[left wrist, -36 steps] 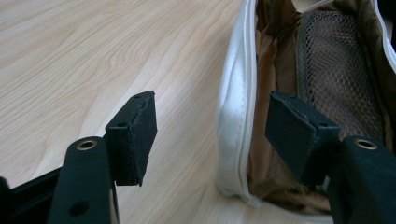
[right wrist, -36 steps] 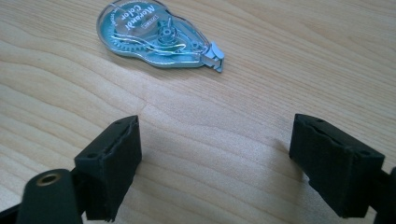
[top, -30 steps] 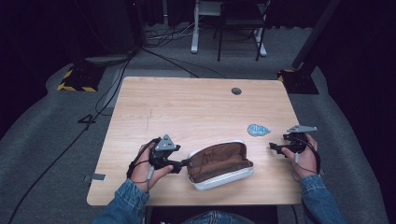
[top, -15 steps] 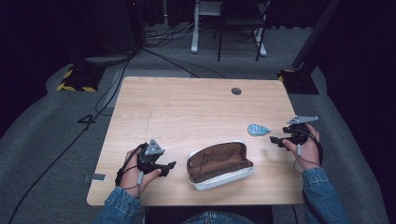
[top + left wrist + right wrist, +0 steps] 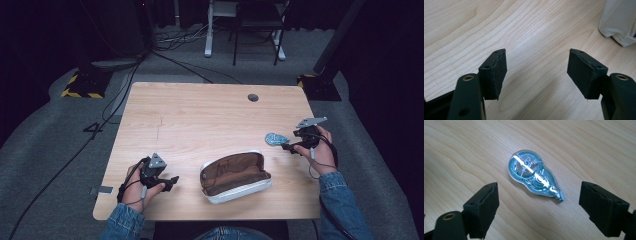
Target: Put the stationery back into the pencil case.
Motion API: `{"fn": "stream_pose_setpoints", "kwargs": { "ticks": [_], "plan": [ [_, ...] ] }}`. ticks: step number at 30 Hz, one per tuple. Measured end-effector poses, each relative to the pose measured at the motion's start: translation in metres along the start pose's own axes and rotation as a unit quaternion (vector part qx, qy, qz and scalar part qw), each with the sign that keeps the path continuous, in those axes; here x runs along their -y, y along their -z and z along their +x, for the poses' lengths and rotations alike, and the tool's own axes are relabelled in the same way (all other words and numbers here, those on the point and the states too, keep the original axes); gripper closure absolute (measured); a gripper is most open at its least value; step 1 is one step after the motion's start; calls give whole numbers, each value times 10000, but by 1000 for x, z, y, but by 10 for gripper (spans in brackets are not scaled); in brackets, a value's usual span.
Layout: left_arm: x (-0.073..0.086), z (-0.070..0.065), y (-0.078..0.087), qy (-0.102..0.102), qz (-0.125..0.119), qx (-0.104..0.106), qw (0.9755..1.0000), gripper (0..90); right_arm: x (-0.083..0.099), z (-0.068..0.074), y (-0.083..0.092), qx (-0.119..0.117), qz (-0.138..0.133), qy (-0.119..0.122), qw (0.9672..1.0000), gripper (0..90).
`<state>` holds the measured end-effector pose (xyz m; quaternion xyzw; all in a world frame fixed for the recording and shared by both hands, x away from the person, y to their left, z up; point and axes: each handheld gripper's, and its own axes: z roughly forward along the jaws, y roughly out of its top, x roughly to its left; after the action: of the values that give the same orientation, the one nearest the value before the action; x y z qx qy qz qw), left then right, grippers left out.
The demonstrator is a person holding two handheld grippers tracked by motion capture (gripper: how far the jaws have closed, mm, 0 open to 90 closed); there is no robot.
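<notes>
Left tool at the near edge of the surface, jaws apart and empty, pointing toward the open pencil case just to its right. Farther back, right tool gaping, nothing gripped. Correction tape dispenser flat on the wood just ahead of it, long axis slanting across the jaw gap, tip probably toward the right jaw. Right hand far nearer

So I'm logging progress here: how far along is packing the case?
Done: the pencil case lies open on the table, nothing visible inside. In hand: the right gripper, open, hovers at the correction tape, which lies flat, ungrasped. The left gripper is open beside the case. Left, probably: grasping the tape, putting it in, closing up.
</notes>
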<state>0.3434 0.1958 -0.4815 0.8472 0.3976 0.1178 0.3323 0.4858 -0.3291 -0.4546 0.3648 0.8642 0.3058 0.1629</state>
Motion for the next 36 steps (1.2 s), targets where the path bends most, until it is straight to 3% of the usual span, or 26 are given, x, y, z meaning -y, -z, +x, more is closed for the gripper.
{"fn": "stream_pose_setpoints", "kwargs": {
  "ticks": [15, 26, 31, 32, 36],
  "plan": [
    [6, 6, -8, -23, 160, -71, 9998, 311, -14, 7, -33, -224, 248, 321, 9989, 163],
    [8, 7, -10, -10, 90, -73, 9999, 285, -12, 0, -50, -214, 160, 150, 9995, 166],
    [8, 6, -12, -116, 62, -111, 9999, 272, -13, -1, -53, -224, 171, 139, 9995, 177],
    [8, 6, -12, -120, 64, -115, 9998, 272, -13, 0, -54, -282, 205, 160, 9993, 233],
    [8, 6, -12, -106, 55, -111, 9999, 272, -13, 1, -53, -335, 239, 95, 9991, 289]
  ]
}}
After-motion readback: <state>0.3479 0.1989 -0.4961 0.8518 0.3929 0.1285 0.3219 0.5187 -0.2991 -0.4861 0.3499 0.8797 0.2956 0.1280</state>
